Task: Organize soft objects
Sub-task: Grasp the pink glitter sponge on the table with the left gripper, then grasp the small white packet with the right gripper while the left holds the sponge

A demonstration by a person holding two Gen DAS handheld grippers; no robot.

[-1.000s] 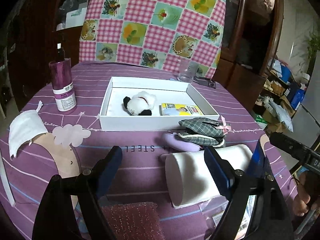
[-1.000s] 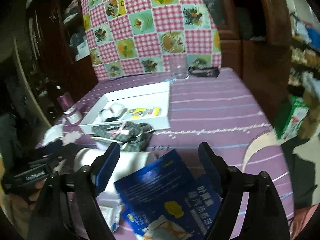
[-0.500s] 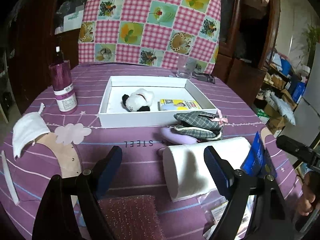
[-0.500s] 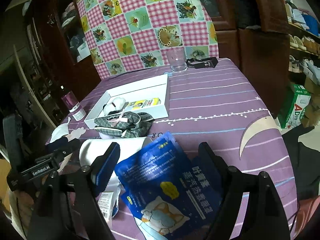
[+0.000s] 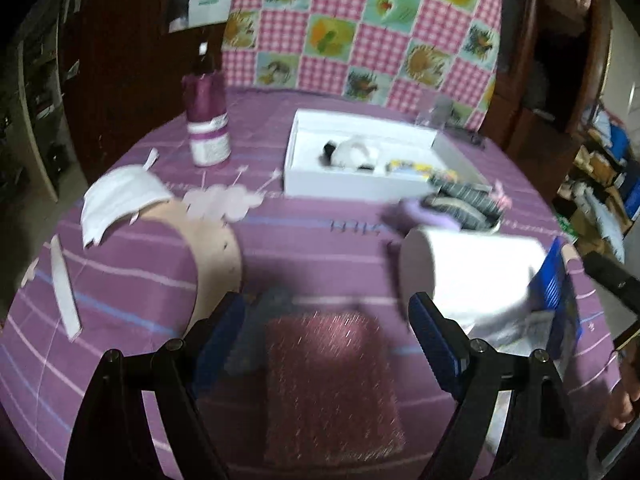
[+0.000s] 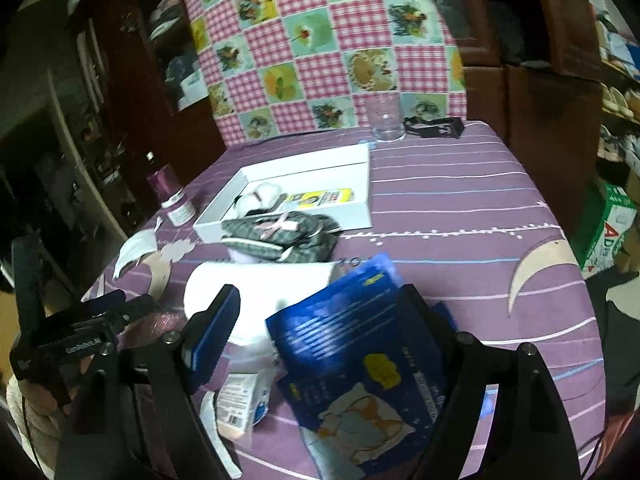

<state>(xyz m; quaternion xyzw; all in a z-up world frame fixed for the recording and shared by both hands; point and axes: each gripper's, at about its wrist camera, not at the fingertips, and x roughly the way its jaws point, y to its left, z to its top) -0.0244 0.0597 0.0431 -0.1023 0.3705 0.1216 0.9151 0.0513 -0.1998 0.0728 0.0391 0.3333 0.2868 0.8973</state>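
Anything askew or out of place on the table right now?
The white paper roll lies tipped on its side. The grey plaid fabric bundle is draped over the white shallow box's front rim, half out. The white face mask lies crumpled.

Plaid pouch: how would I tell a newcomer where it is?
Start at the white tray in the middle of the purple table. At the tray's near edge lies the plaid pouch, between the tray and the white roll. Its grey check and pink bow set it apart.
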